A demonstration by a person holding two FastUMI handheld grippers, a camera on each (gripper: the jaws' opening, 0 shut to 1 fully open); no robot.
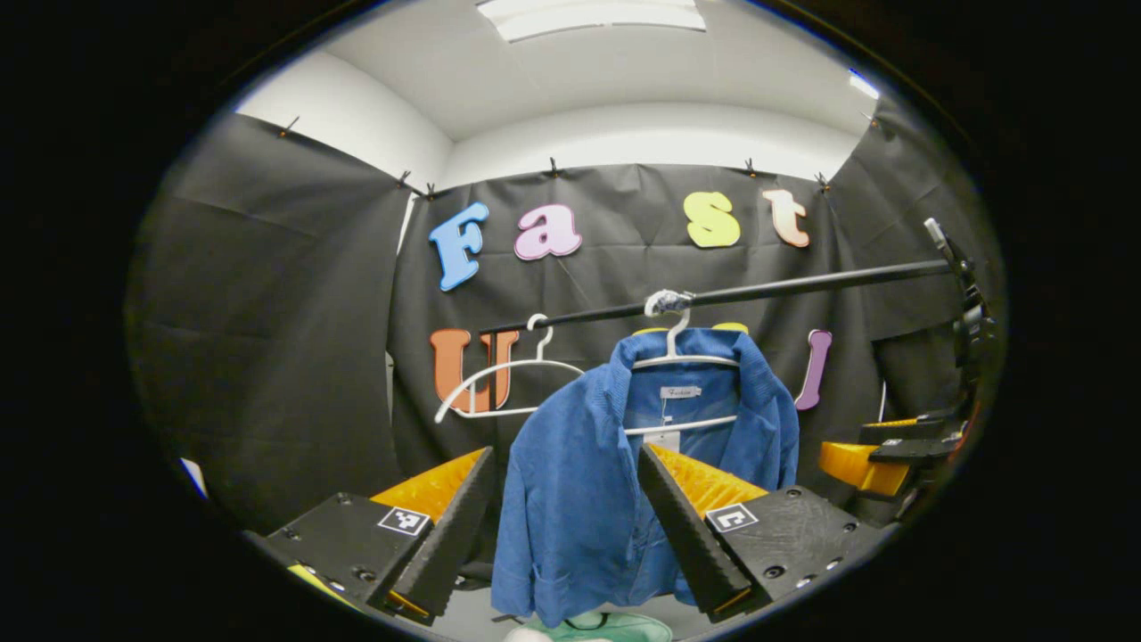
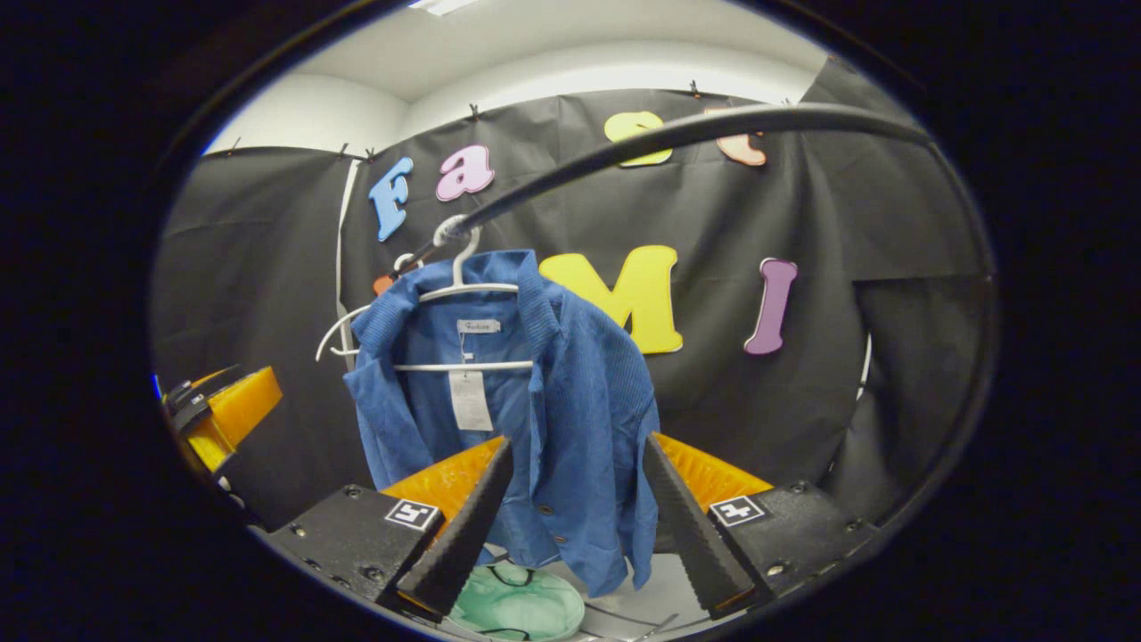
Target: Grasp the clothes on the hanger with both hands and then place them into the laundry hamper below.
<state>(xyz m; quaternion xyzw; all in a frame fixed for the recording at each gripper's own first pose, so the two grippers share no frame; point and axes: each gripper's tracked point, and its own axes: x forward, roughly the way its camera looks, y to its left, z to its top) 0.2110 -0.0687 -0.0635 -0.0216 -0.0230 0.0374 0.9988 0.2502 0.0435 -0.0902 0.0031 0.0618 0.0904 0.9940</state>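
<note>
the blue shirt hangs on a white hanger at 12 o'clock, ahead of both released grippers: left gripper, right gripper; neither touches it.

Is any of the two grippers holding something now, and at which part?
Nothing is held. The left gripper and right gripper are both open in front of the blue shirt, which hangs on its white hanger.

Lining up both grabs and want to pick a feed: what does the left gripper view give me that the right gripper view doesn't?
Left gripper view: the rod's stand and the right gripper. Right gripper view: the jacket's buttons and the left gripper. Shared: blue jacket on a white hanger, black rod, green hamper below.
</note>
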